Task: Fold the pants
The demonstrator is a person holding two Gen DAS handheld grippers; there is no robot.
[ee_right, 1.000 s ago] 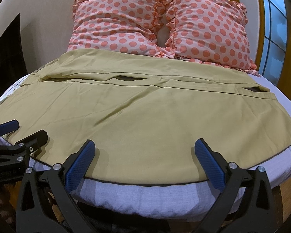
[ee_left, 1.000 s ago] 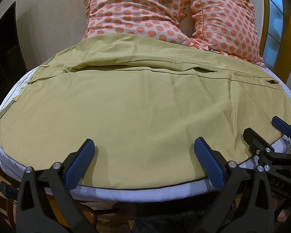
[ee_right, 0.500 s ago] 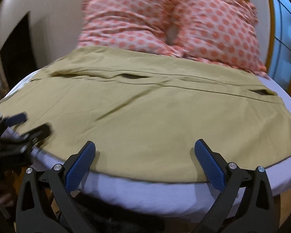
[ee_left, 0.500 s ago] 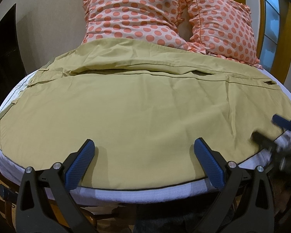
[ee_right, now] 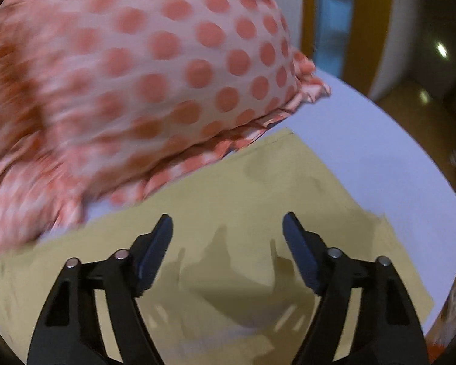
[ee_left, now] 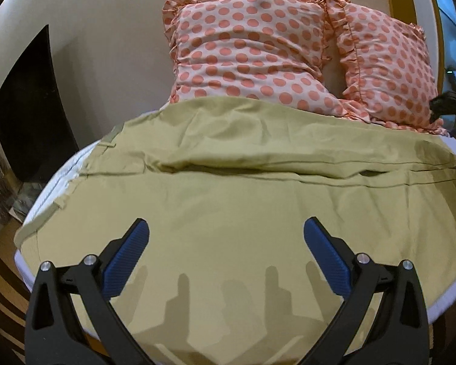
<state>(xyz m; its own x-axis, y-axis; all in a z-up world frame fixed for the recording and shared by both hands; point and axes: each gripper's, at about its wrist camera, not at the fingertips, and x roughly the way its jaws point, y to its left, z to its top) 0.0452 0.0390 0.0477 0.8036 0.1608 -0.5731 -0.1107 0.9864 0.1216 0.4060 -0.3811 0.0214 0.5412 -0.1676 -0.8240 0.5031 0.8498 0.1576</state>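
Observation:
Olive-yellow pants [ee_left: 228, 213] lie spread flat across a bed with a white sheet [ee_left: 60, 179]; the waistband is at the left edge. My left gripper [ee_left: 226, 252] is open and empty, low over the near leg. My right gripper [ee_right: 226, 243] is open and empty, low over the far right end of the pants [ee_right: 258, 197], next to the pillow; that view is blurred. It also shows at the right edge of the left wrist view [ee_left: 451, 97].
Two pink pillows with orange dots [ee_left: 249, 51] [ee_left: 389, 70] lean at the head of the bed, the right one close to my right gripper [ee_right: 121, 76]. Bare sheet [ee_right: 380, 158] lies right of the pants. A dark opening [ee_left: 27, 115] is at the left wall.
My right gripper swung from the near edge of the bed to the far right end of the pants by the pillow. My left gripper moved forward over the pants and toward the waistband side.

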